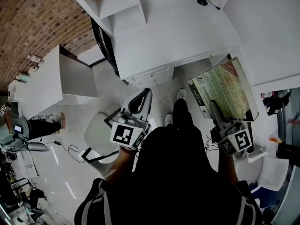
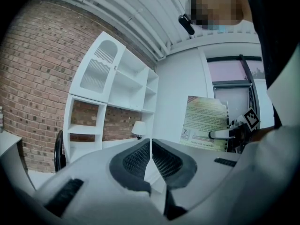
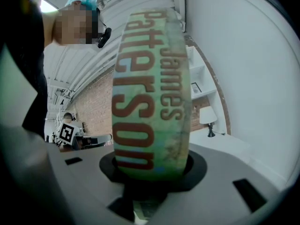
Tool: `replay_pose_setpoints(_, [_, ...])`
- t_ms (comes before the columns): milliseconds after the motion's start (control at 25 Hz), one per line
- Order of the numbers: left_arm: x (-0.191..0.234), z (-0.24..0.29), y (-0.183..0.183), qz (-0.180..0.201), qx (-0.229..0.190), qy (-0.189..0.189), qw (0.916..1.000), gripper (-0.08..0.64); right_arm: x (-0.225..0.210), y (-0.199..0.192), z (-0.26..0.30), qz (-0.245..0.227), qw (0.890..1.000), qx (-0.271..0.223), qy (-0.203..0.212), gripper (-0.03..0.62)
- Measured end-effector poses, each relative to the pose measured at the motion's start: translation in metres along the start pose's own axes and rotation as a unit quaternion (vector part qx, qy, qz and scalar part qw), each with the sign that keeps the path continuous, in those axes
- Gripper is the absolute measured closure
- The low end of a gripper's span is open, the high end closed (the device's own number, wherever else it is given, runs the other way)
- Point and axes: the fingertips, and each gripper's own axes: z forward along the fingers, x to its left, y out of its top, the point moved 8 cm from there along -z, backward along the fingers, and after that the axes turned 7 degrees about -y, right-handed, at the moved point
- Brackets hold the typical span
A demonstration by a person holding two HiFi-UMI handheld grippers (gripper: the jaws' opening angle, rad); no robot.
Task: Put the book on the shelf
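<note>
Right gripper (image 1: 213,108) grips book (image 1: 226,84): jaws stand wide, one on each cover, and spine with red letters faces gripper's own camera (image 3: 152,88). Book is held in air at person's right front, above floor, just beside corner of white desk (image 1: 178,27); it is not yet on shelf (image 1: 117,3). Left gripper (image 1: 146,94) holds nothing, jaws pressed together, pointing level toward shelf. Shelf stands against brick wall (image 2: 37,64), well apart from book. Small lamp (image 2: 138,128) stands on desk.
</note>
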Motion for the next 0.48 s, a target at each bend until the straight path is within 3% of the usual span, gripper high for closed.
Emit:
replay_pose_setpoints(160, [0.002, 0.005, 0.008, -0.009, -0.005, 0.008, 0.9999, 0.532, -0.006, 0.003, 0.015, 0.006, 1.0, 0.006, 0.009, 0.426])
replay_pose_setpoints(320, [0.013, 0.006, 0.005, 0.007, 0.002, 0.011, 0.9999, 0.532, -0.006, 0.009, 0.032, 0.016, 1.0, 0.0, 0.02, 0.426])
replay_pose_setpoints(480, [0.018, 0.014, 0.005, -0.009, 0.005, 0.017, 0.9998, 0.532, -0.008, 0.015, 0.047, 0.024, 0.999, -0.008, 0.025, 0.426])
